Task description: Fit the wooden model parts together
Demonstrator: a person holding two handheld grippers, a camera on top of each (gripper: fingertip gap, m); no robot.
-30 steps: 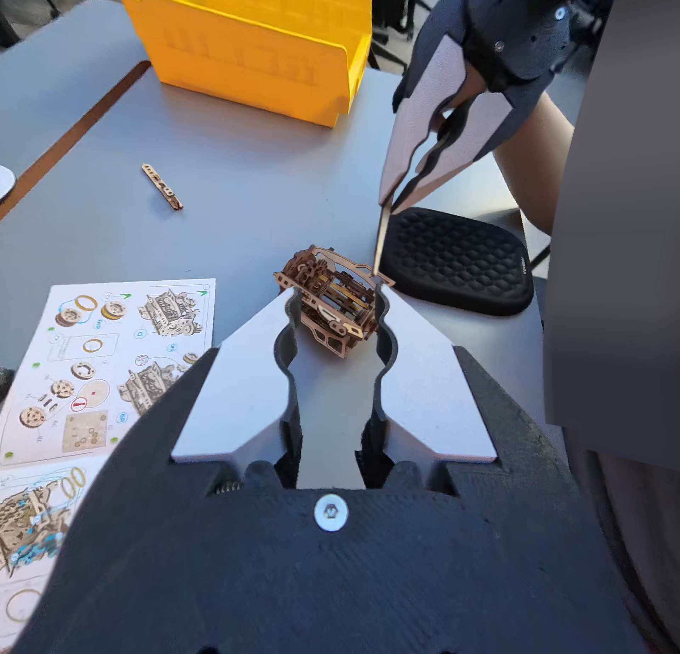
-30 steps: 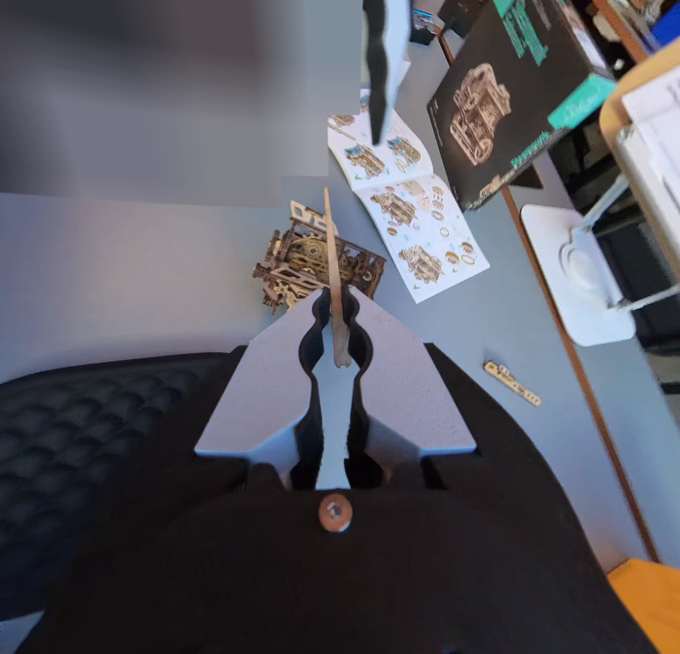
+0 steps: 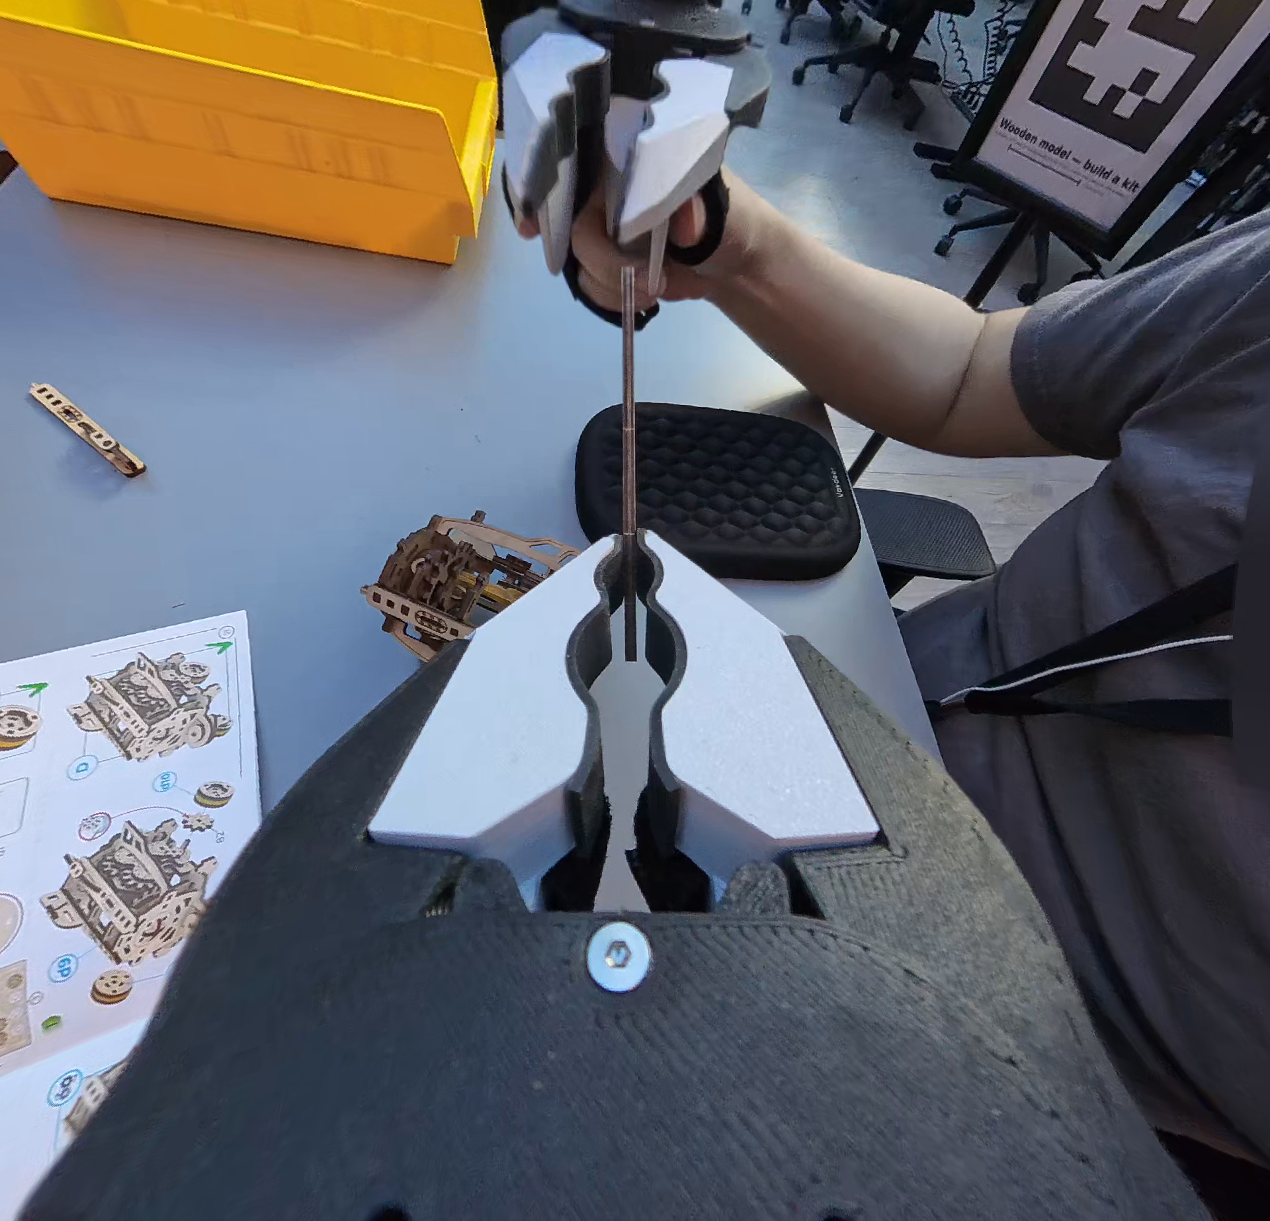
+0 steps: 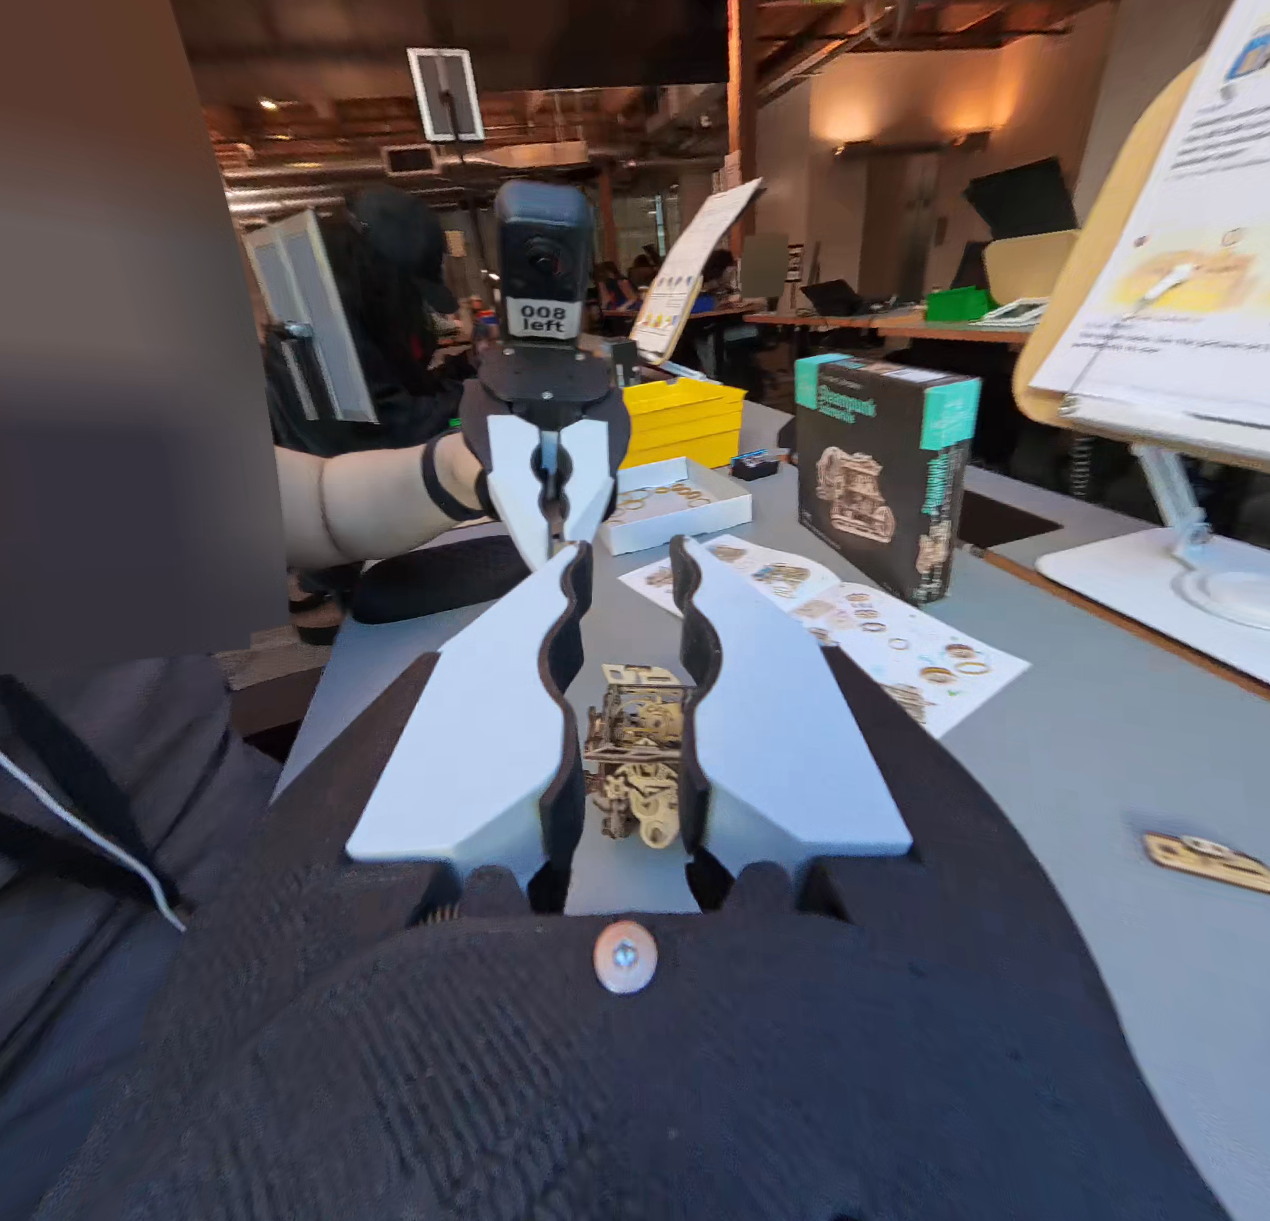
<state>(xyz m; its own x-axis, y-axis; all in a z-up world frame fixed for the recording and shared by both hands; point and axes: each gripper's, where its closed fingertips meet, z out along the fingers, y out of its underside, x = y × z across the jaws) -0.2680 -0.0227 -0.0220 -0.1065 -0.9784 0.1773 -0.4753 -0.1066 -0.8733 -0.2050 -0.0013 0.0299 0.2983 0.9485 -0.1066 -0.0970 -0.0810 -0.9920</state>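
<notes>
My left gripper (image 3: 627,541) is shut on a thin wooden strip (image 3: 627,432), seen edge-on and sticking out forward above the table. Its far end reaches the fingertips of my right gripper (image 3: 605,270), whose jaws stand open with no pad pressing on the strip. In the right wrist view my right gripper (image 4: 630,547) is open and empty. My left gripper (image 4: 550,535) faces it, shut on the strip (image 4: 550,534). The partly built wooden model (image 3: 447,583) sits on the grey table (image 3: 309,363) below both grippers. It shows between my open right jaws (image 4: 639,755), lower down.
A yellow bin (image 3: 240,109) stands at the back left, a black pad (image 3: 721,494) at the table's right edge. Instruction sheets (image 3: 137,776) lie front left, with a loose wooden strip (image 3: 86,429) beyond them. The kit box (image 4: 879,473) and a white tray of rings (image 4: 680,508) stand further off. A person's arm (image 3: 859,363) is on the right. My hands' fingertips stand some 9 cm from each other.
The strip has passed from my right gripper to my left. The left left the model, rose and shut on the strip; the right opened and let go. Both lifted.
</notes>
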